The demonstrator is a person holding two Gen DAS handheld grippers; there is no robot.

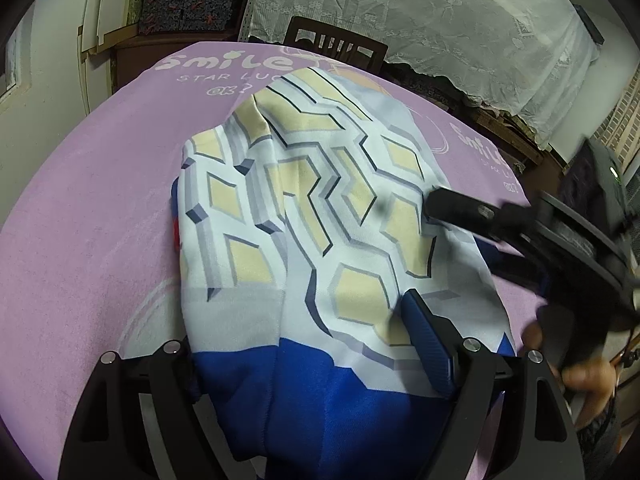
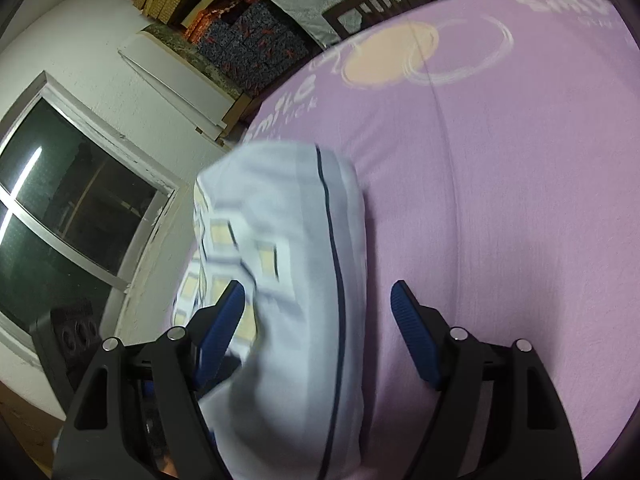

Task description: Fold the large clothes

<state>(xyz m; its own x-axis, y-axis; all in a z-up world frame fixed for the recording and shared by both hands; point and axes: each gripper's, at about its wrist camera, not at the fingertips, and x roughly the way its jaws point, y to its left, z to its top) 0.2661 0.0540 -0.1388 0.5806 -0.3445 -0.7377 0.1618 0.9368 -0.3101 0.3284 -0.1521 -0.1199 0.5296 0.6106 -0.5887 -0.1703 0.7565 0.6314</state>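
The garment, pale blue with cream hexagons and a dark blue band, lies folded on the tabletop, which is covered by a lilac cloth printed with white lettering.

The left gripper has its jaws wide apart. The blue band of the garment runs in between them, and the cloth reaches out ahead of the jaws as far as the lettering. One blue pad shows on the right, lying on top of the fabric; the other pad is hidden under the cloth, so I cannot tell whether that side touches. Nothing is pinched.

The right gripper also stands wide open, with no grip. A blurred fold of the garment lies between its jaws, close to the left pad and clear of the right pad, with bare lilac cloth between fabric and that pad. In the left wrist view this gripper comes in from the right with a dark finger over the garment's right edge; a hand shows behind it, blurred.

A dark chair stands beyond the tabletop's far edge.
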